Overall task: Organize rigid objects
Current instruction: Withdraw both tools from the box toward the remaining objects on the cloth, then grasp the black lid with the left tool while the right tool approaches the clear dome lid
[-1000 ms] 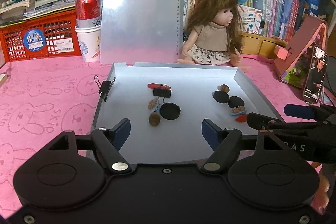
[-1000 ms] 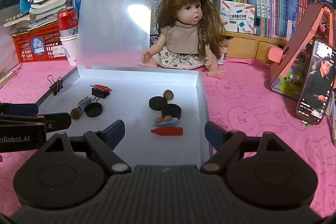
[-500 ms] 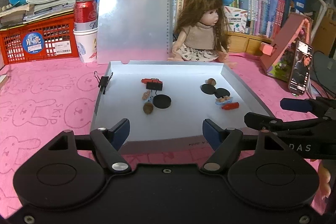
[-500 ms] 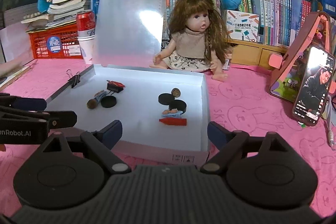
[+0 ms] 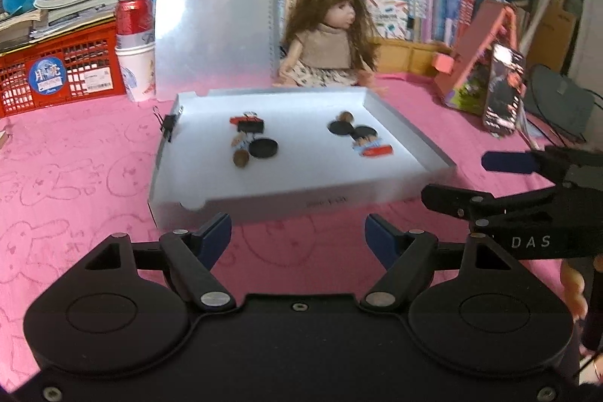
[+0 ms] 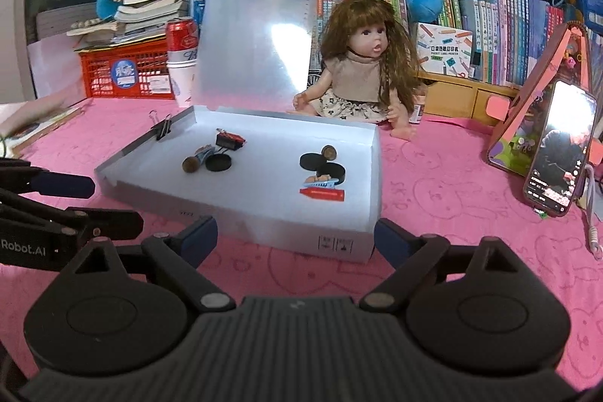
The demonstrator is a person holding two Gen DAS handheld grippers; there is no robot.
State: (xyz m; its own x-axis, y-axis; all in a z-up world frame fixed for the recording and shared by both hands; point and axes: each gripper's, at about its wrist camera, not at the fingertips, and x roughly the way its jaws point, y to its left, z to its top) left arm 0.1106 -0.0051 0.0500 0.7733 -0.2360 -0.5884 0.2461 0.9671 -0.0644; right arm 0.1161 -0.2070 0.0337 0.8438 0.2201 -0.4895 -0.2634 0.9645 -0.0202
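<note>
While both claws hang short of the white box (image 6: 241, 225), we have nothing in hand. Our left gripper (image 5: 297, 234) stands well spread over bare pink cloth (image 5: 75, 153), nothing between its blue pads (image 5: 215, 236). Our right gripper (image 6: 296, 238) is spread wider, its pads flanking the box's near wall without touching it, and it is empty too.

Now the pieces themselves, all lying on the box floor. On the left side we see a tight cluster: a red-topped black clip (image 6: 228, 141), a black disc (image 6: 218, 162), a brown cork-like stub (image 6: 190, 164) touching a small bluish piece. On the right side, a second cluster: two black discs (image 6: 320, 164) overlapping, a little brown knob (image 6: 328, 151) just behind them, a blue clip with something tan on it (image 6: 320, 181), and a red marker-shaped piece (image 6: 322, 194) nearest us. A binder clip (image 6: 162, 130) grips the box's left wall.

How far along are we? Our read: the small things are gathered in the box in two loose groups, so the collecting looks largely done. Whether those groups count as sorted, we cannot tell. If anything is left, it is tidying within the clusters, and either claw would first have to reach over that near wall.
</note>
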